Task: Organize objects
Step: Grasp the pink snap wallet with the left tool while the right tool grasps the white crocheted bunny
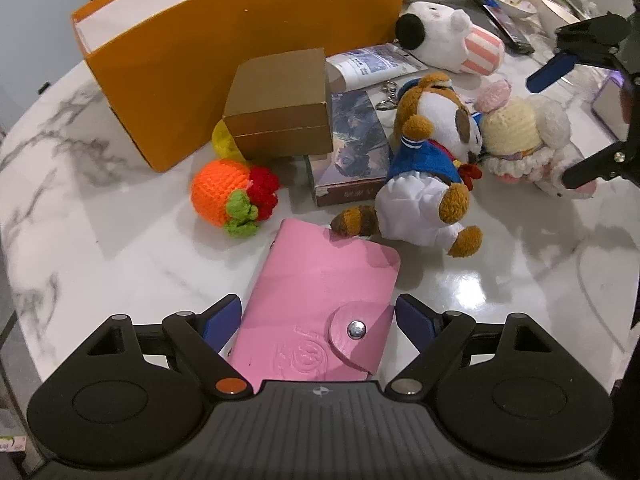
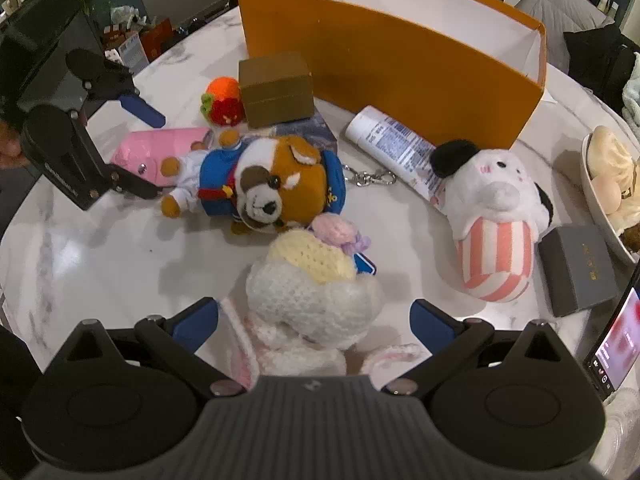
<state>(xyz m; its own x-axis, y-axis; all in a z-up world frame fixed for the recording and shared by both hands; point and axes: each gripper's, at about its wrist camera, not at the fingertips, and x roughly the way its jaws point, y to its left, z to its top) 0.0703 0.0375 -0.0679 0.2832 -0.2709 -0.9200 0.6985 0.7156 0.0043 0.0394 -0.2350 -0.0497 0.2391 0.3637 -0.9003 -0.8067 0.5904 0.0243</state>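
A pink snap wallet (image 1: 320,288) lies flat on the marble table (image 1: 100,220), and my left gripper (image 1: 318,320) is closed in on it with a blue pad touching each long edge. In the right wrist view the same gripper (image 2: 156,156) straddles the wallet (image 2: 160,142). My right gripper (image 2: 314,320) stands open around a white crochet plush with a yellow hat (image 2: 312,280), with a gap on both sides. From the left wrist view that gripper (image 1: 560,128) hangs over the plush (image 1: 520,136). A tall orange box (image 2: 400,80) with an open top stands at the back.
A red-panda plush in a blue sailor suit (image 2: 276,184) lies between the grippers. Also here: gold box (image 2: 276,88) on a book (image 1: 356,148), crochet orange (image 1: 220,192), white tube (image 2: 400,148), white dog plush (image 2: 492,208), grey box (image 2: 576,276), phone (image 2: 616,340), food bowl (image 2: 588,184).
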